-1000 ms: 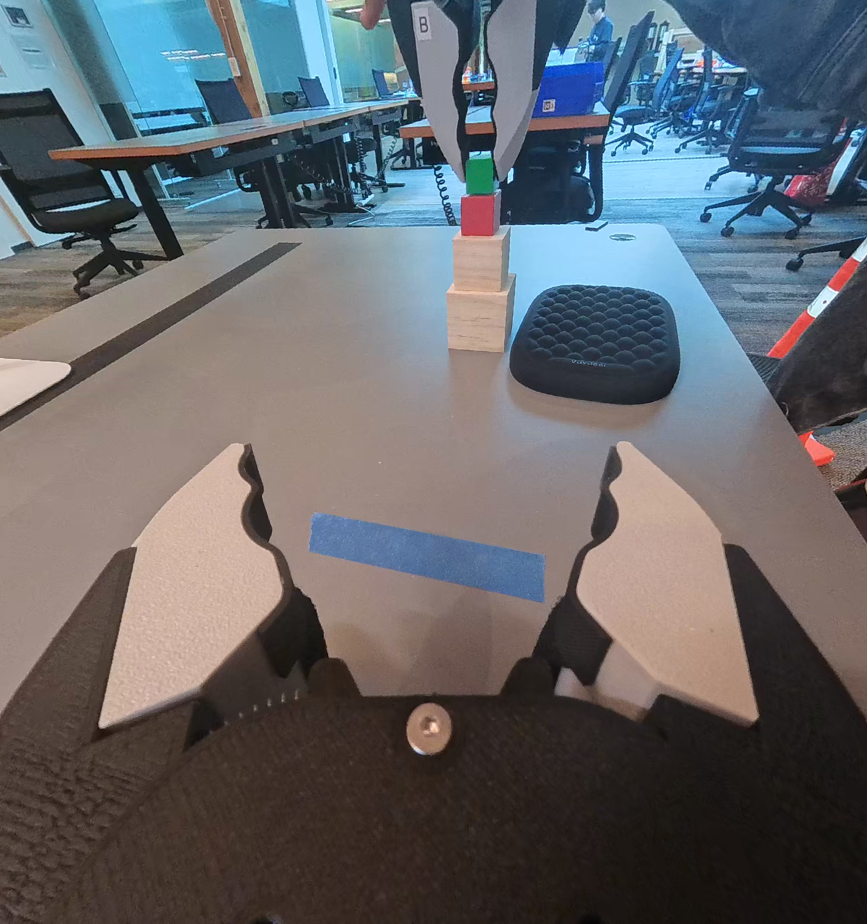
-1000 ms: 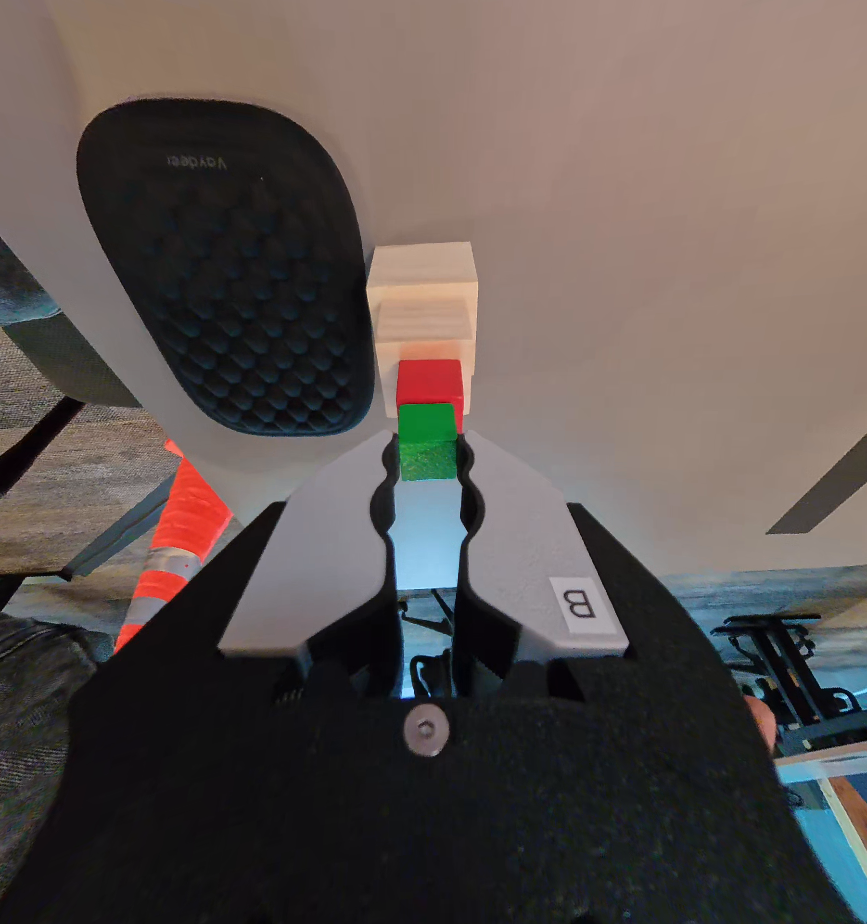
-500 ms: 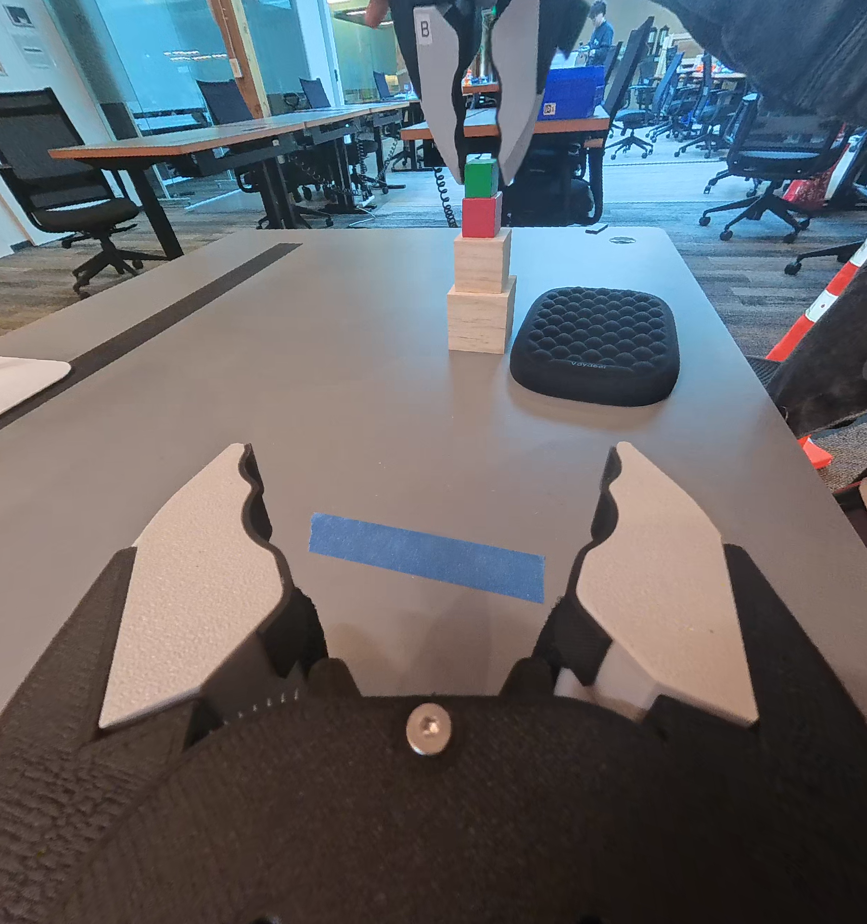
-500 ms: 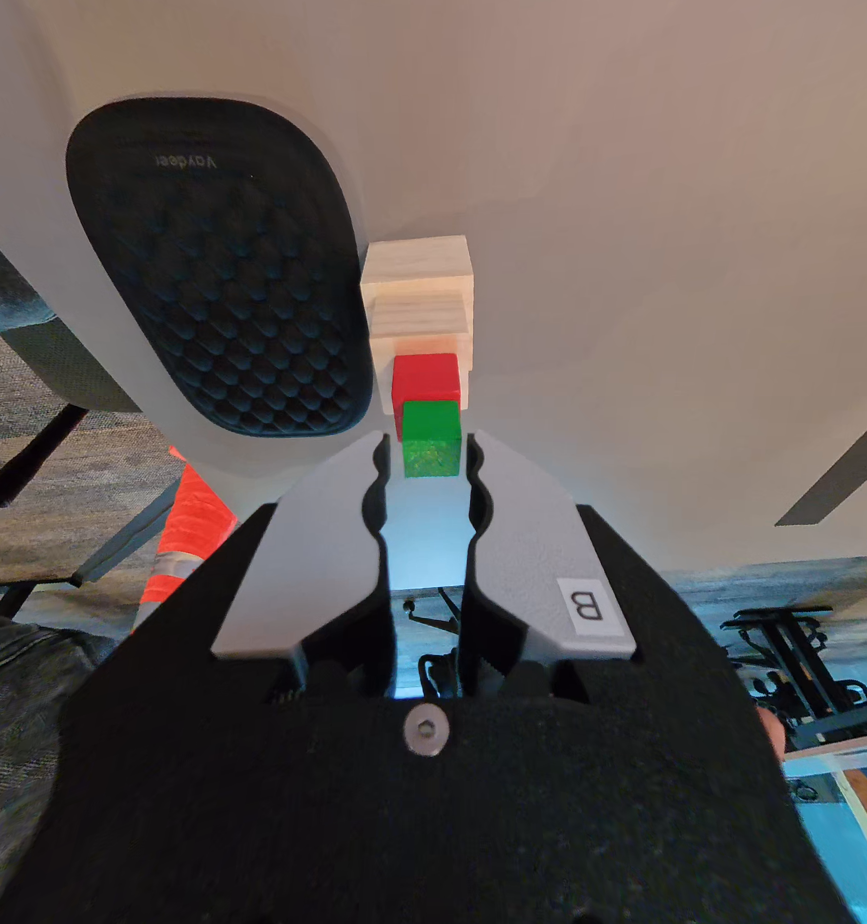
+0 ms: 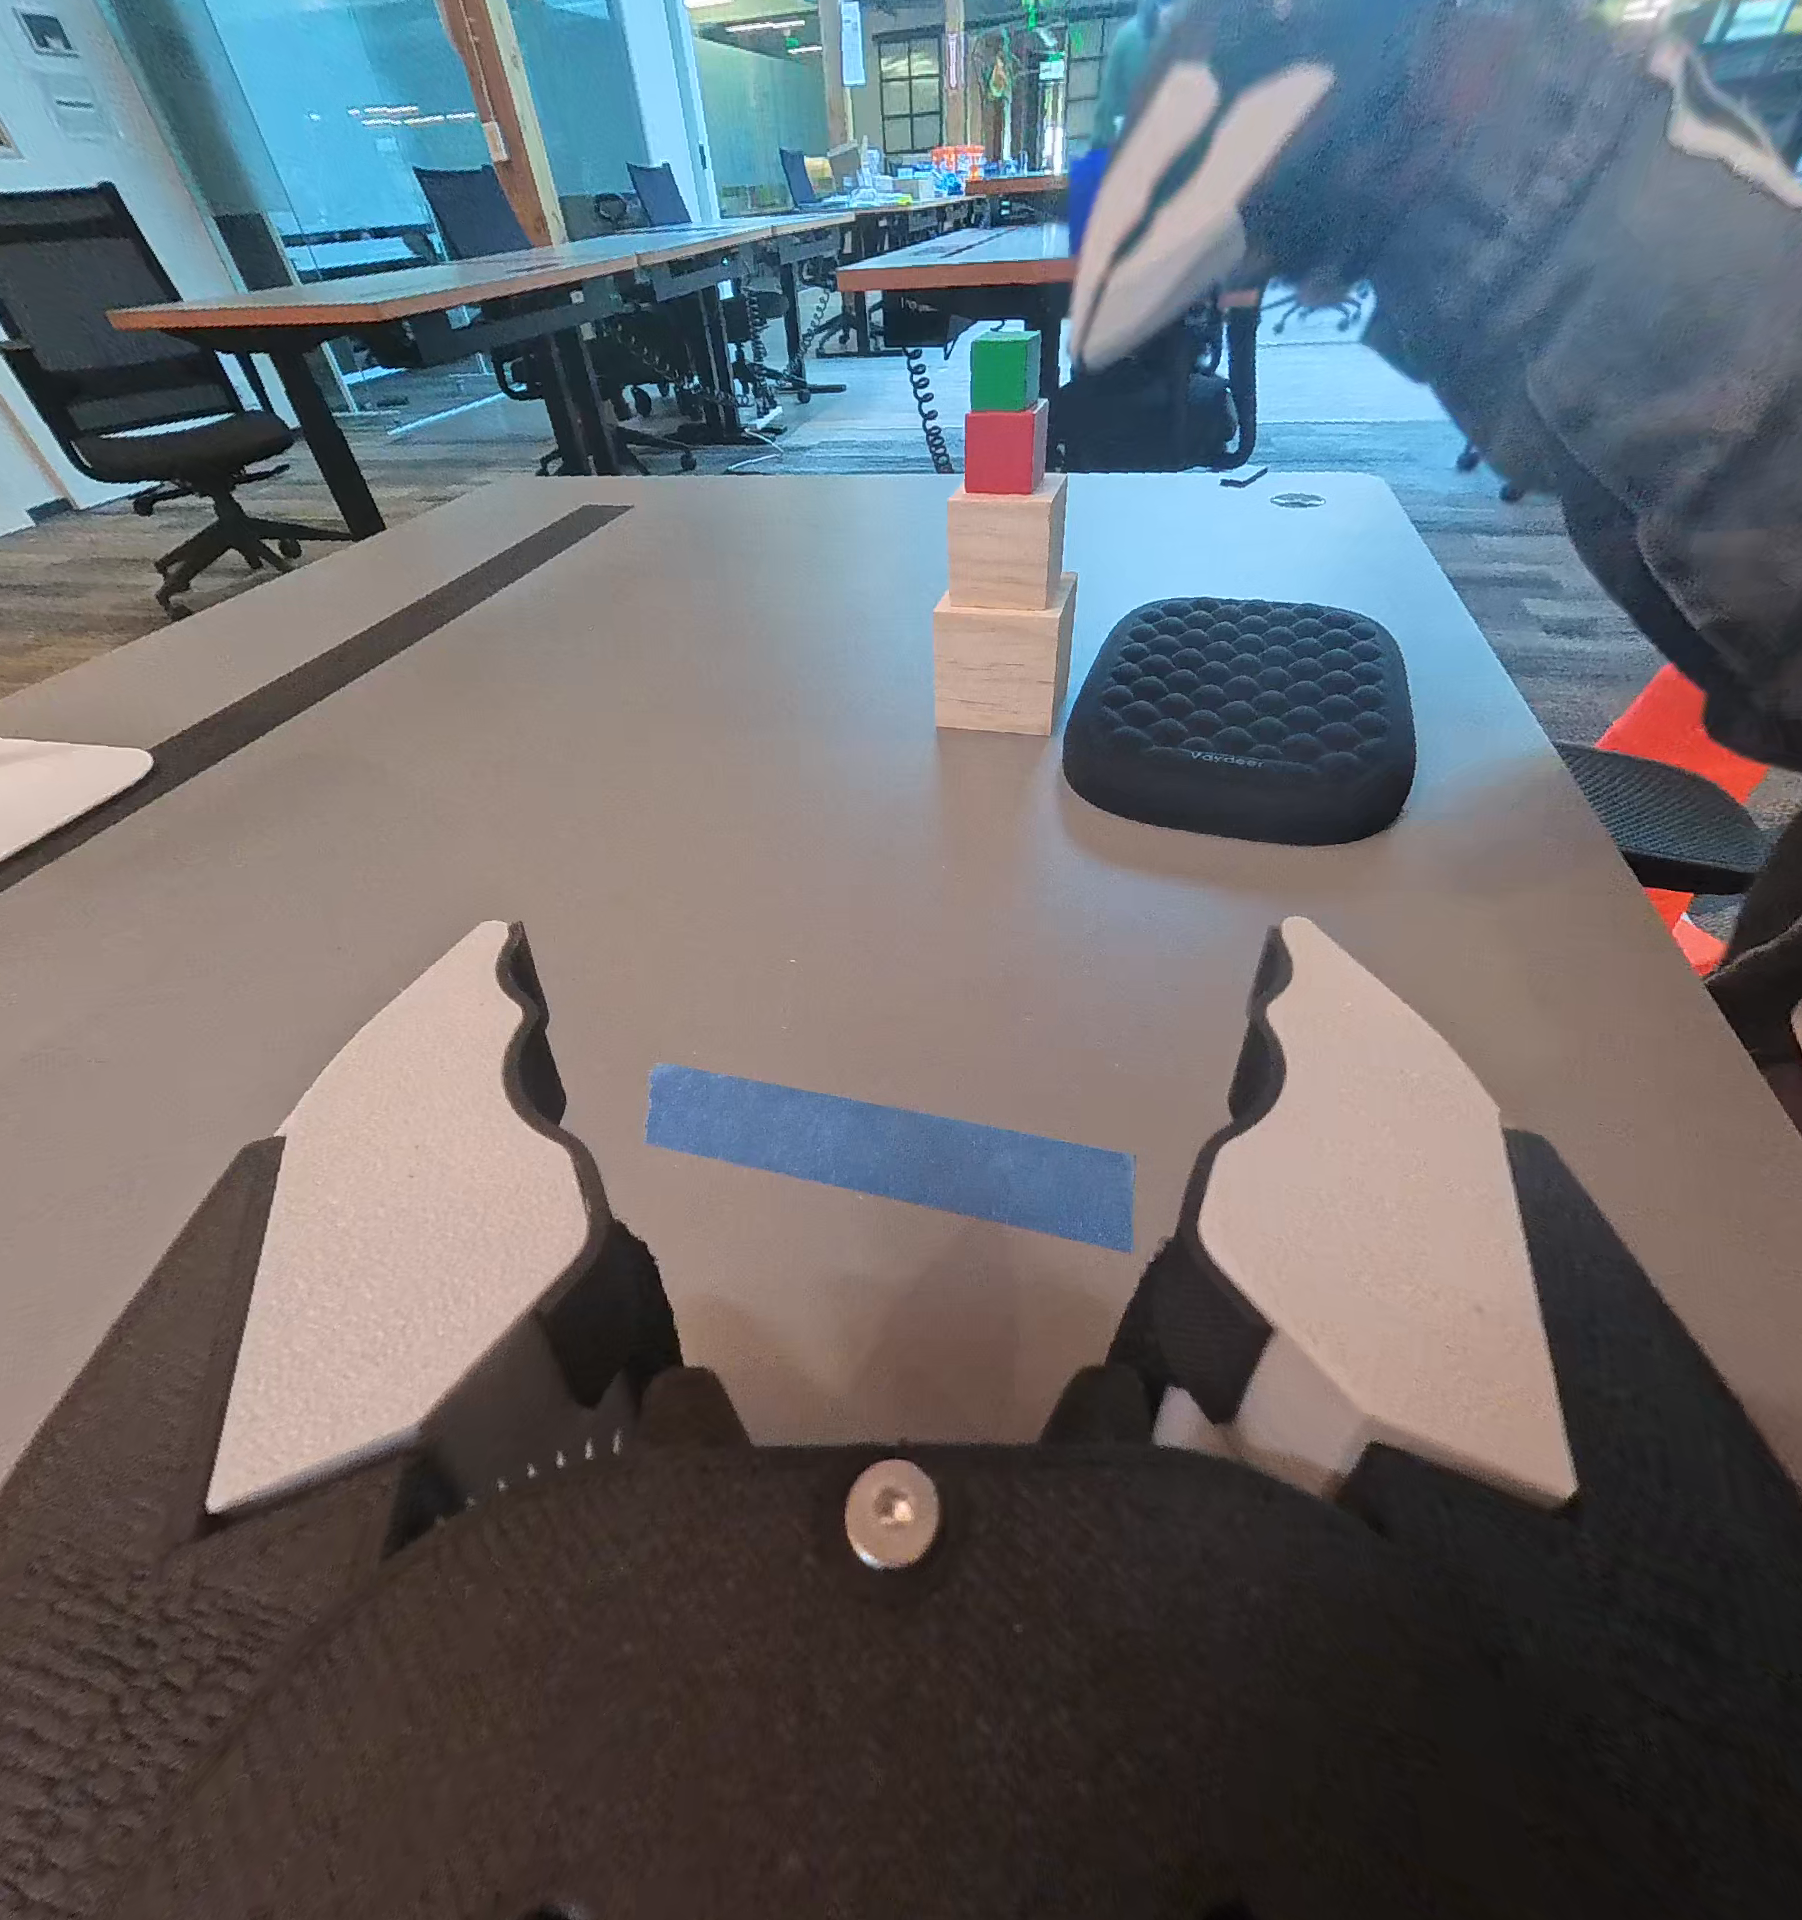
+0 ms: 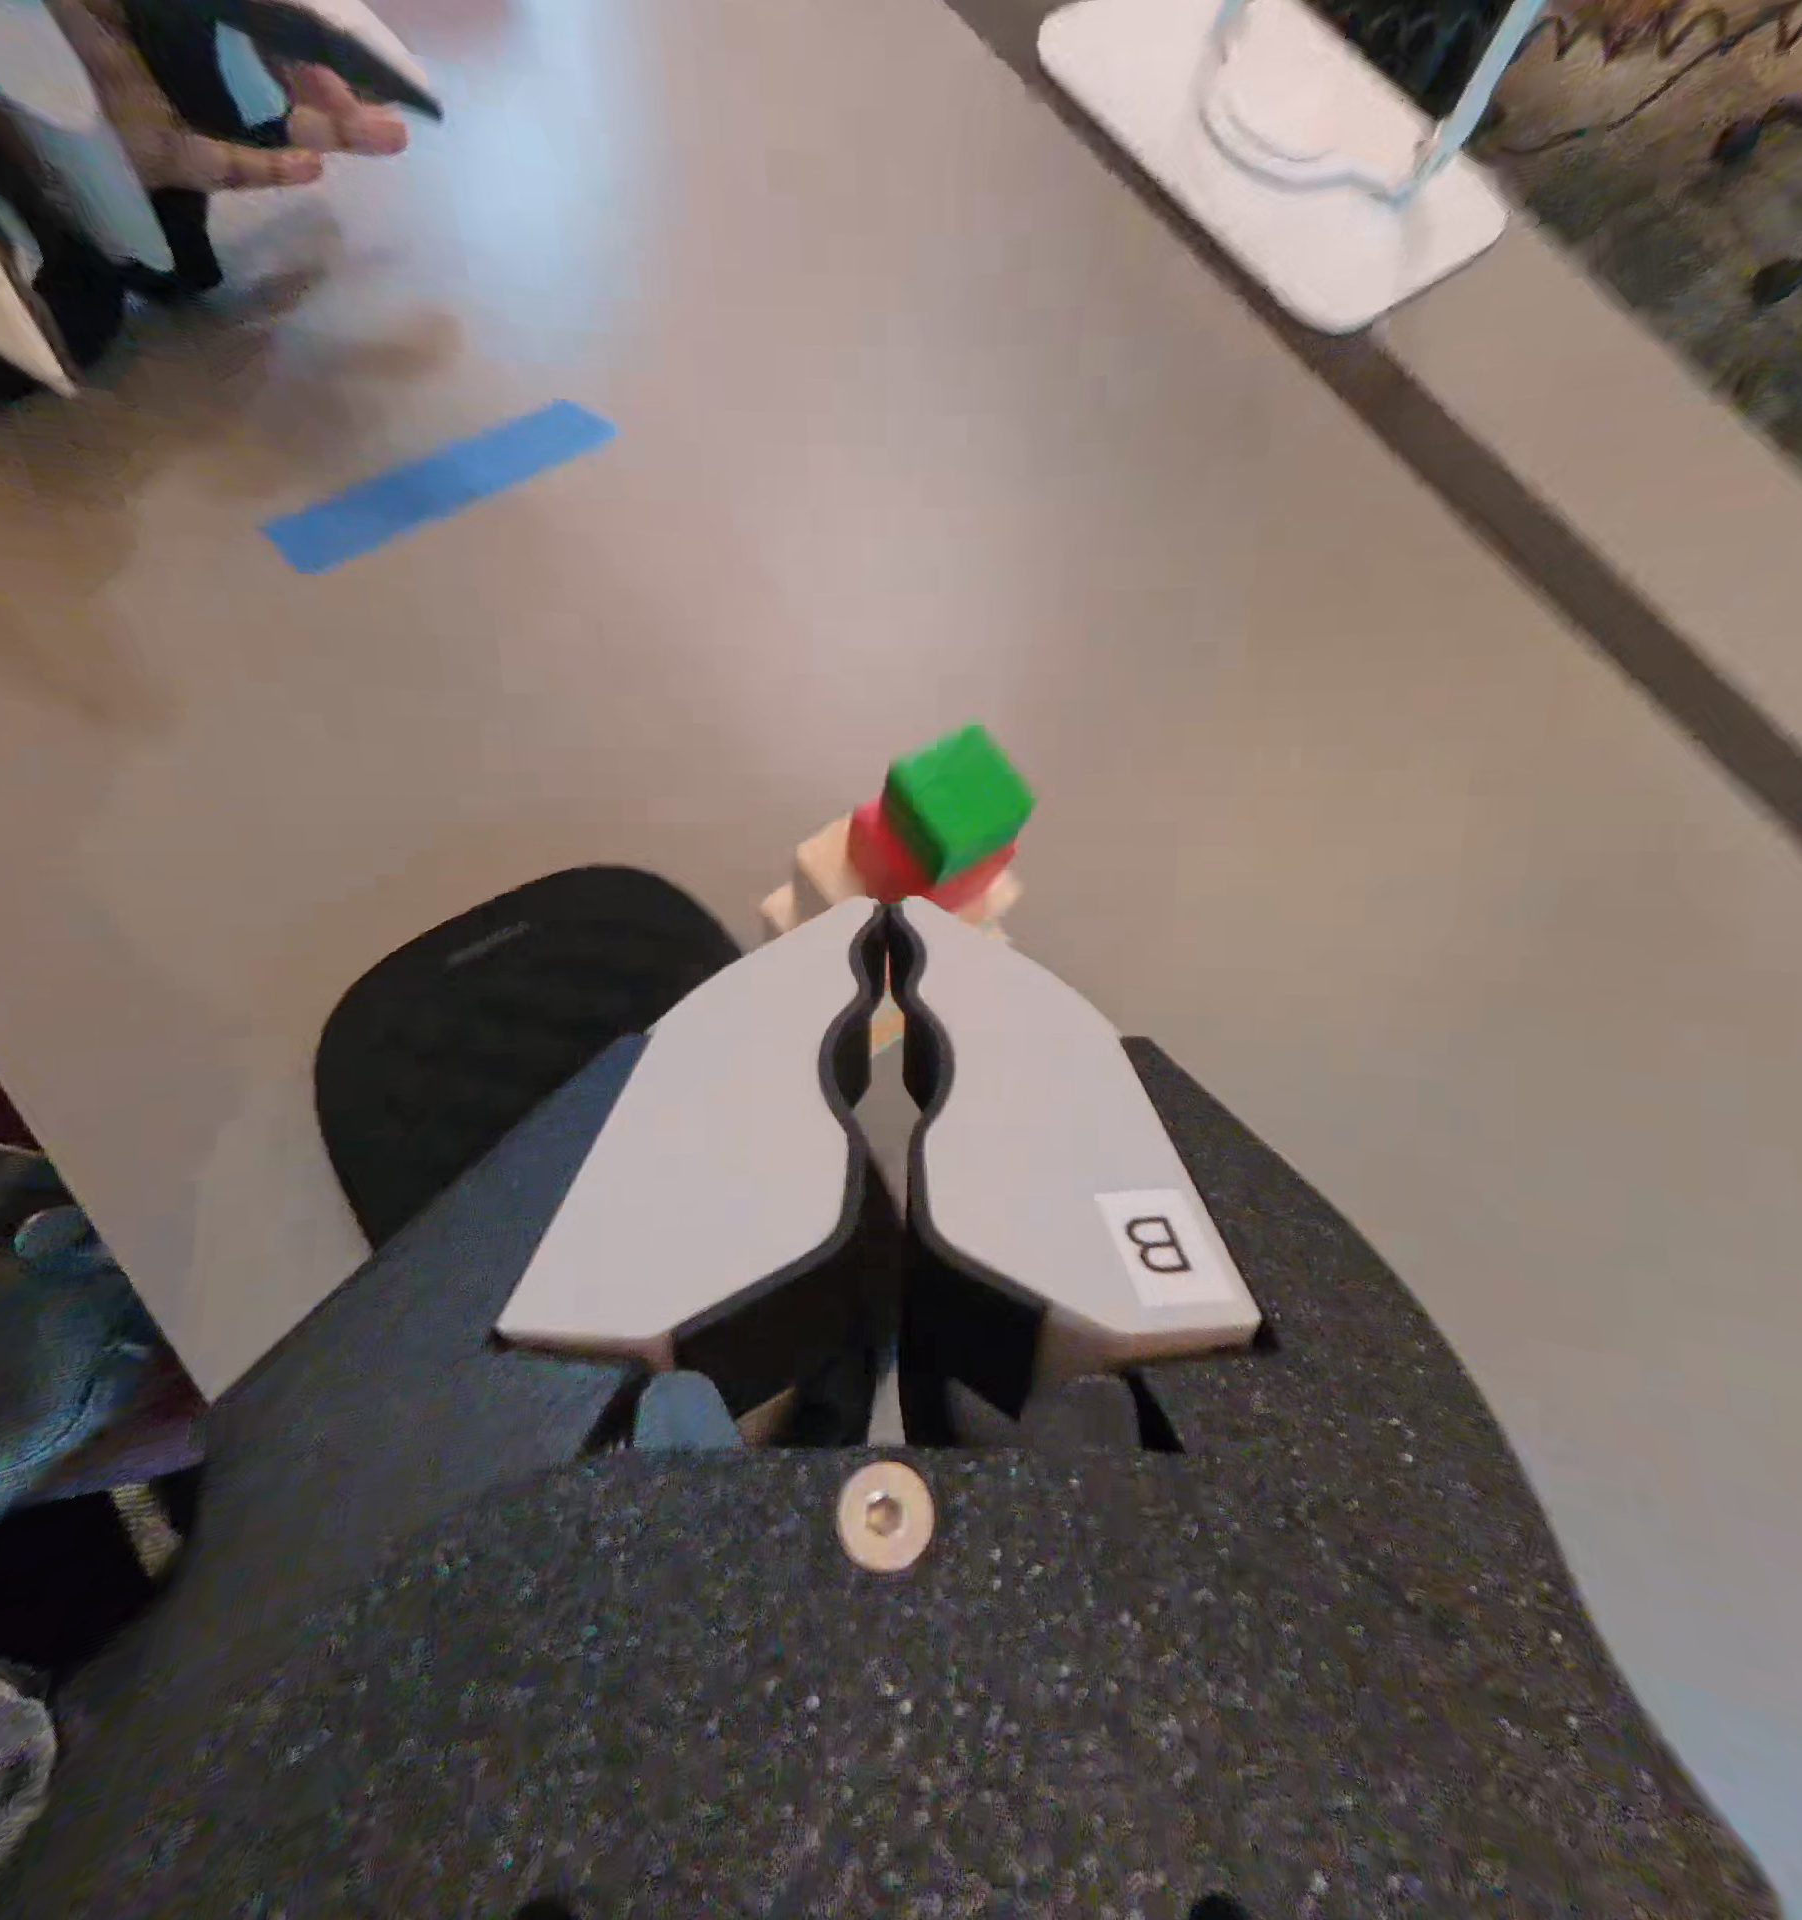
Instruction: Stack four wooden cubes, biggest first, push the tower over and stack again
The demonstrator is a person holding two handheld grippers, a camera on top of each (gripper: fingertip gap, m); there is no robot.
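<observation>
Green cube [image 5: 1005, 370] atop tower (four cubes, upright)

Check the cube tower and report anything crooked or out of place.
All four cubes stand, but not squarely: the second wooden cube sits toward one side of the biggest wooden cube, and the green cube is twisted on the red cube. Nothing has fallen.

Four cubes stand stacked upright: green cube [image 5: 1005, 370] on red cube [image 5: 1004, 451] atop two pale wooden cubes [image 5: 1003, 603].
</observation>
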